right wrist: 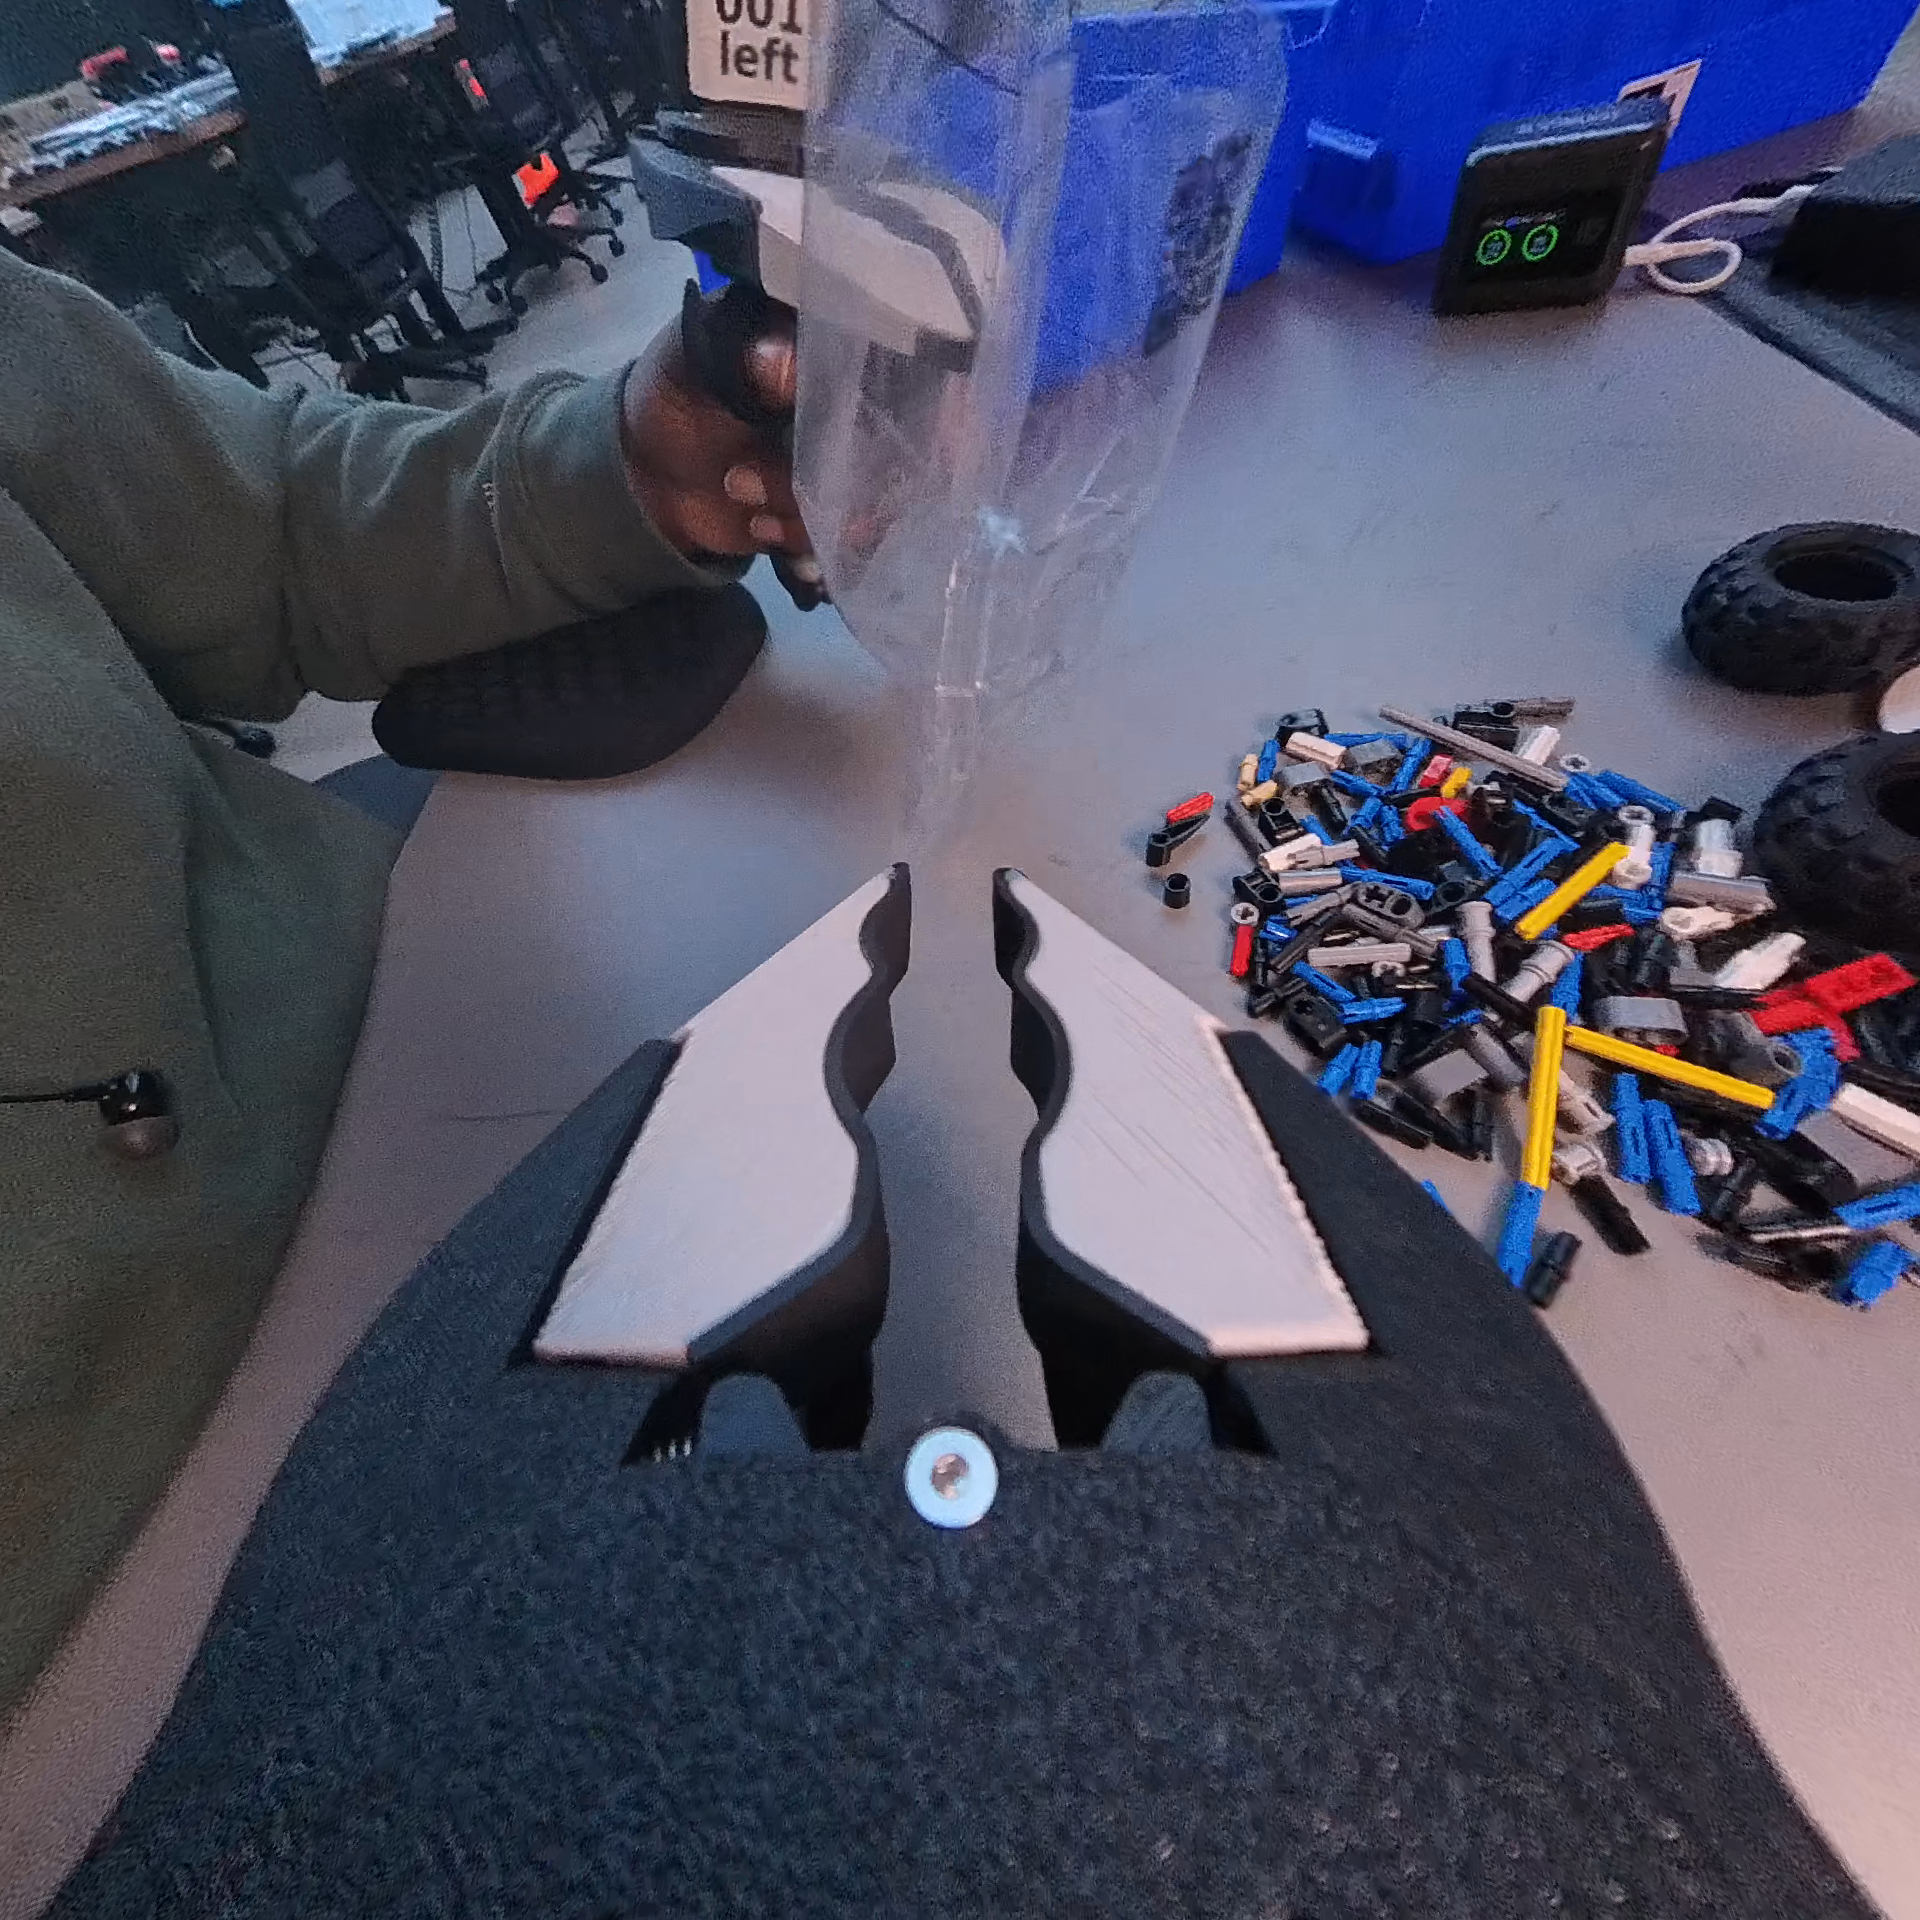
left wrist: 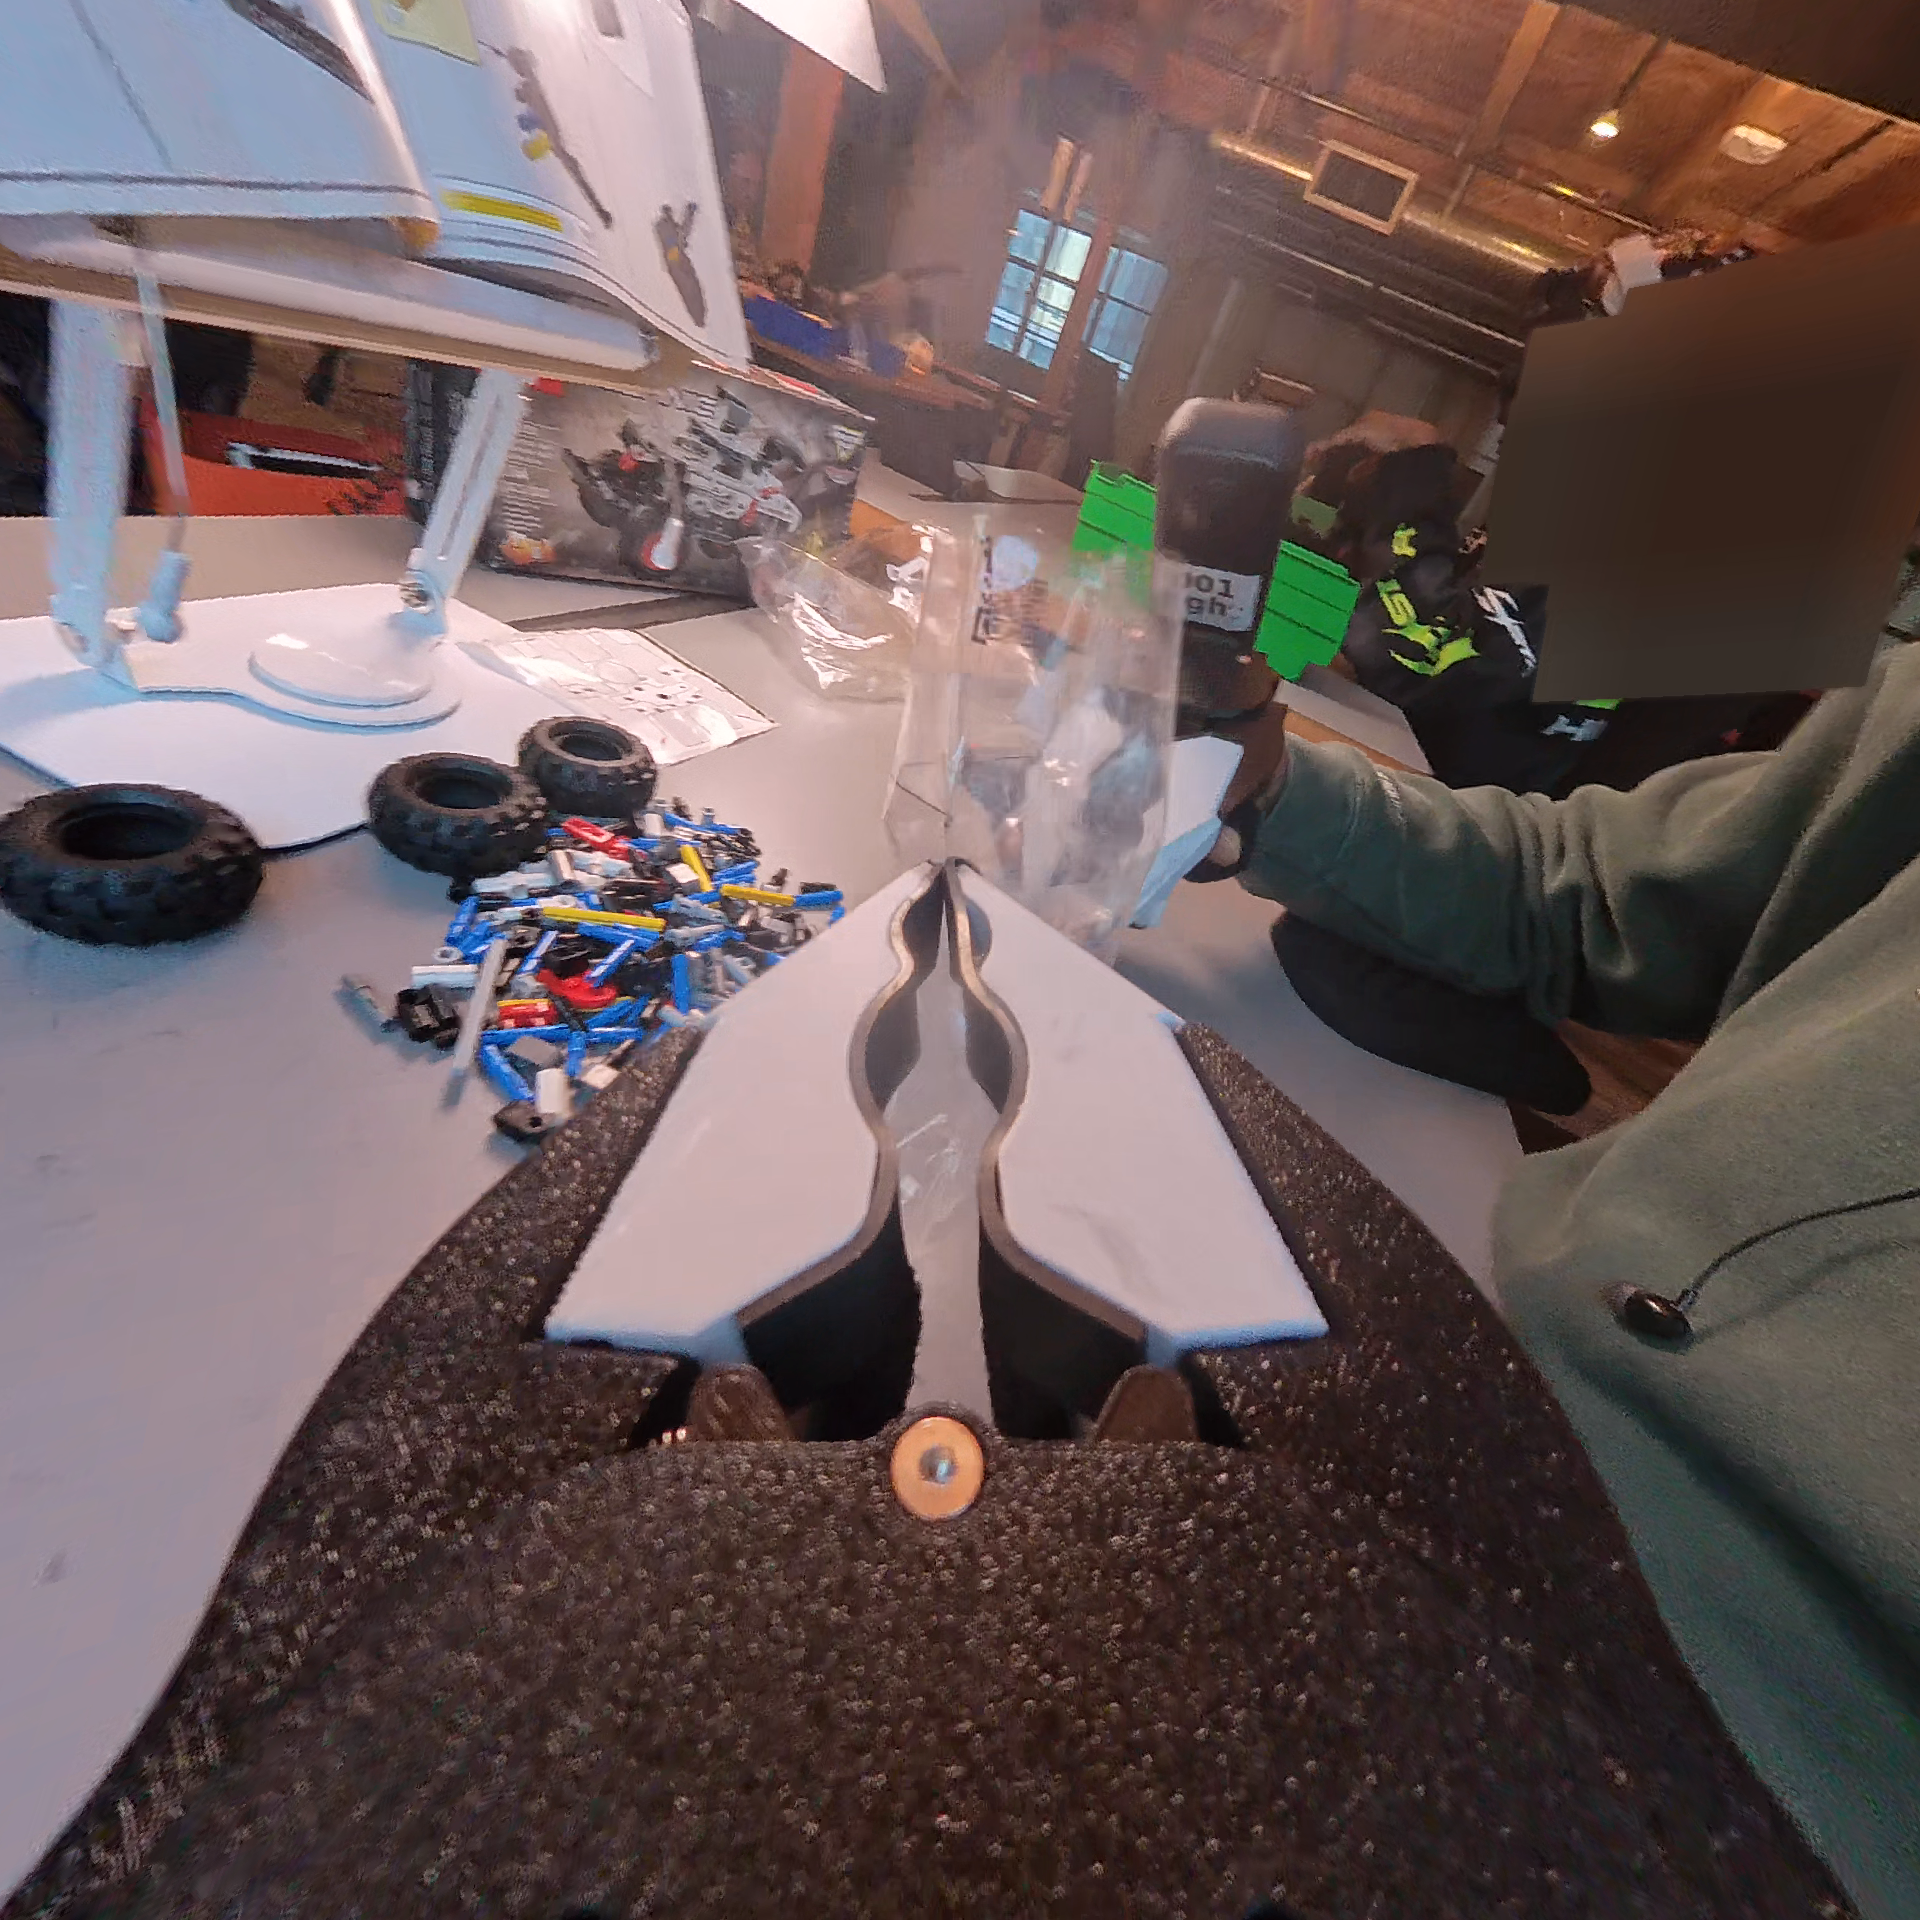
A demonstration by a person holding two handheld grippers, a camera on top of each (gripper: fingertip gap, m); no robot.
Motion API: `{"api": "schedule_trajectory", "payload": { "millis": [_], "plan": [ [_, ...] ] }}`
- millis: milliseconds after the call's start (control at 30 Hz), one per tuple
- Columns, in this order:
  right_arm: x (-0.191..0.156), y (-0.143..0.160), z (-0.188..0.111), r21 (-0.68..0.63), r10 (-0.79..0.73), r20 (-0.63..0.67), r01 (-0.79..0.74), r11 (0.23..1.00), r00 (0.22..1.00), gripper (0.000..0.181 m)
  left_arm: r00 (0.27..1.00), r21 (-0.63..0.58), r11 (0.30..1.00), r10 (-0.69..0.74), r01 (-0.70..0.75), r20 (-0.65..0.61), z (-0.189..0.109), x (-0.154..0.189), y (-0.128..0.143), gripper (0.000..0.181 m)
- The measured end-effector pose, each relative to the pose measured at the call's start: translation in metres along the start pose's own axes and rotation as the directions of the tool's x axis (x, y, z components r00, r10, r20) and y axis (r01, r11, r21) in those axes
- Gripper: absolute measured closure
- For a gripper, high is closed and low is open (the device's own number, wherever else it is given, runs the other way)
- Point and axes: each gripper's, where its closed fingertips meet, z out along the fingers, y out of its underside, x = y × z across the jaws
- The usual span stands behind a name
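My left gripper (left wrist: 948, 868) is shut on a clear plastic bag (left wrist: 1018, 707), pinching its lower edge; some plastic shows between the fingers. The bag stands up above the grey table (left wrist: 208, 1195). My right gripper (right wrist: 948, 878) is open with a small gap, its tips just short of the same bag (right wrist: 987, 364), which hangs in front of it. It also shows in the left wrist view (left wrist: 1195, 810), beside the bag. A pile of small blue, black, yellow and red building pieces (left wrist: 613, 935) (right wrist: 1558, 977) lies by three black toy tyres (left wrist: 457, 800) (right wrist: 1808, 608).
An open instruction booklet (left wrist: 312, 156) sits on a white stand at the back left, with a printed box (left wrist: 675, 499), a second crumpled bag (left wrist: 831, 613) and a white sheet (left wrist: 634, 675) behind the pile. Blue bins (right wrist: 1455, 104) and a small black screen device (right wrist: 1548, 208) stand beyond. Spacing between my two grippers at the tips: around 11 centimetres.
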Motion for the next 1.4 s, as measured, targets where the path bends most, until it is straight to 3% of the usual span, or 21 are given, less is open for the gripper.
{"api": "schedule_trajectory", "payload": {
  "millis": [133, 267, 400, 600, 833, 1067, 1400],
  "plan": [
    [0.038, -0.014, -0.019, 0.040, -0.023, -0.155, 0.029, 0.999, 0.988, 0.170, 0.993, 0.068, 0.998, -0.001, -0.008, 0.121, -0.026, -0.029, -0.018, 0.181],
    [0.078, -0.023, -0.010, -0.126, -0.222, -0.257, 0.195, 0.973, 0.940, 0.176, 0.976, 0.070, 0.997, 0.010, -0.025, 0.216, -0.048, -0.049, -0.026, 0.181],
    [0.109, -0.018, 0.040, -0.331, -0.406, -0.092, 0.357, 0.874, 0.909, 0.175, 0.967, 0.048, 0.999, 0.009, -0.022, 0.256, -0.055, -0.057, -0.020, 0.181],
    [0.146, 0.008, 0.088, -0.535, -0.442, 0.139, 0.443, 0.719, 0.886, 0.170, 0.953, 0.007, 1.000, 0.024, -0.028, 0.304, -0.060, -0.065, -0.012, 0.181],
    [0.154, 0.007, 0.096, -0.564, -0.402, 0.167, 0.422, 0.710, 0.900, 0.172, 0.953, -0.013, 1.000, 0.018, -0.015, 0.303, -0.060, -0.068, -0.006, 0.181],
    [0.154, 0.010, 0.087, -0.580, -0.454, 0.130, 0.439, 0.687, 0.882, 0.181, 0.955, -0.045, 0.999, 0.019, -0.005, 0.297, -0.052, -0.065, 0.001, 0.181],
    [0.130, -0.024, 0.053, -0.474, -0.465, 0.023, 0.420, 0.774, 0.885, 0.181, 0.947, -0.084, 0.996, 0.011, 0.017, 0.321, -0.048, -0.070, 0.011, 0.181]
  ]
}}
